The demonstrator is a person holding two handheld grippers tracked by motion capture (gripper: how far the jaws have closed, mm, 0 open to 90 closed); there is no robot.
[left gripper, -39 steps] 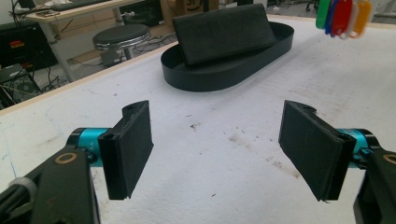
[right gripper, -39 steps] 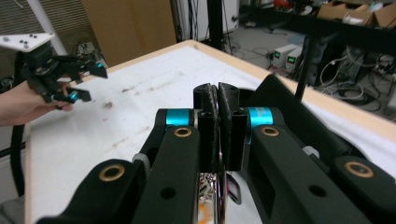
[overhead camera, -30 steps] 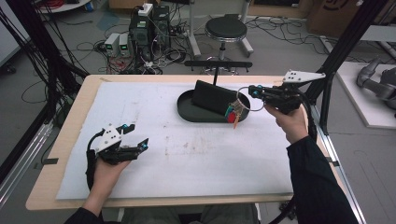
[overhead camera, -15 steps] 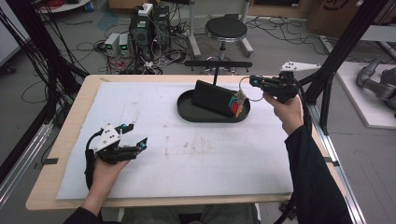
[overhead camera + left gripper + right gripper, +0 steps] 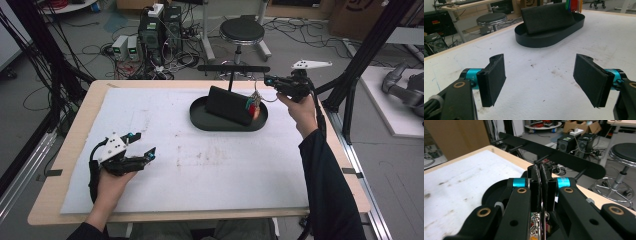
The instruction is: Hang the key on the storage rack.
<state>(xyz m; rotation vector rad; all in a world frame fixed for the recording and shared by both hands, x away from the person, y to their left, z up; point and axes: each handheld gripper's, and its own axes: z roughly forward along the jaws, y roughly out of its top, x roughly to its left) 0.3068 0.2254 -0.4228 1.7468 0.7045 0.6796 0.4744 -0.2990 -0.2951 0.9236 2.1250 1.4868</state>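
My right gripper (image 5: 269, 80) is shut on a thin metal key ring (image 5: 258, 96) with a bunch of coloured tags (image 5: 253, 106) dangling from it. It hovers above the right end of a black oval tray (image 5: 200, 119), just right of a black hanger bar (image 5: 234, 68) on a post. In the right gripper view the jaws (image 5: 541, 170) are pressed together, and the bar with its pegs (image 5: 564, 159) lies close ahead. A black block (image 5: 227, 105) leans inside the tray. My left gripper (image 5: 146, 149) rests open on the white mat, and its view shows nothing between the pads (image 5: 495, 75).
The white mat (image 5: 200, 165) covers most of the wooden table. A round stool (image 5: 242, 31) and computer boxes (image 5: 160, 25) stand on the floor behind the far edge. A dark frame post (image 5: 350, 95) rises at the right of the table.
My right gripper has carried the ring and tags away from me, from over the tray's right end toward the hanger bar. The left gripper has stayed put.
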